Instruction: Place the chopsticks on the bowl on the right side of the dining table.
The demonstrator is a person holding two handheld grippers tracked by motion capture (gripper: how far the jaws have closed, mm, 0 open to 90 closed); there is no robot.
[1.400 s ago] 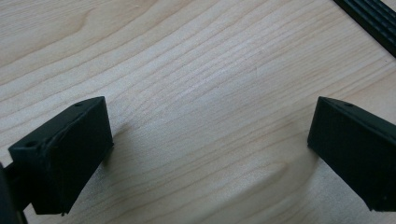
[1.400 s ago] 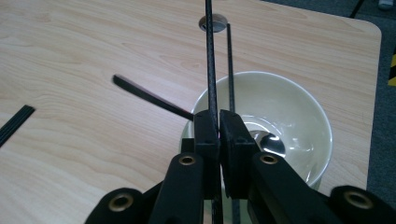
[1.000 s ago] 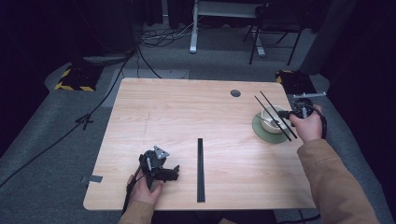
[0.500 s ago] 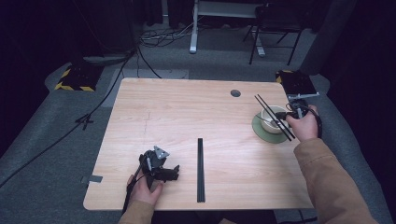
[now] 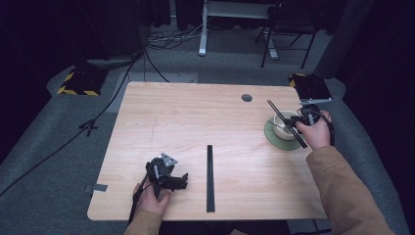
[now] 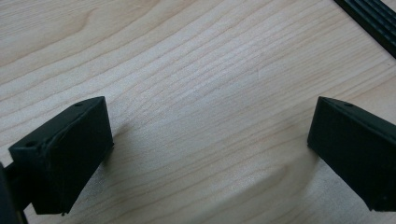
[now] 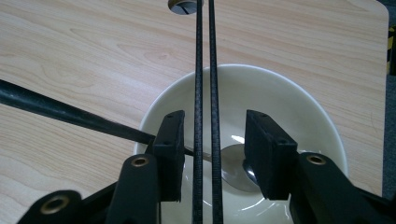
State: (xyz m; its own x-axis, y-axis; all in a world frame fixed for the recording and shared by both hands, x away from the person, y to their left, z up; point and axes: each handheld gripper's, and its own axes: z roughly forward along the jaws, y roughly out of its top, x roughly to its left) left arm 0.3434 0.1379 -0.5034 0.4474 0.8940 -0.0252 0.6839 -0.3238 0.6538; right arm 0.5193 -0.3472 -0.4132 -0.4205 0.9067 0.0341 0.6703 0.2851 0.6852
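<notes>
High view: at the right of the frame the right gripper [image 5: 304, 117] is hovering over the bowl [image 5: 283, 125], where the chopsticks [image 5: 285, 122] are lying diagonally across the rim; the left gripper [image 5: 171, 178] is resting on the bench [image 5: 195, 122] at lower left. Left gripper view: its jaws are standing wide, empty. Right gripper view: the jaws, having just been opening, are flanking the chopsticks [image 7: 205, 93] without pressing them, long axis running straight up the frame.

No legible text — none anywhere

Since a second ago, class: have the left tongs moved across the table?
No. The left tongs keep the same gap to the black strip beside them.
</notes>
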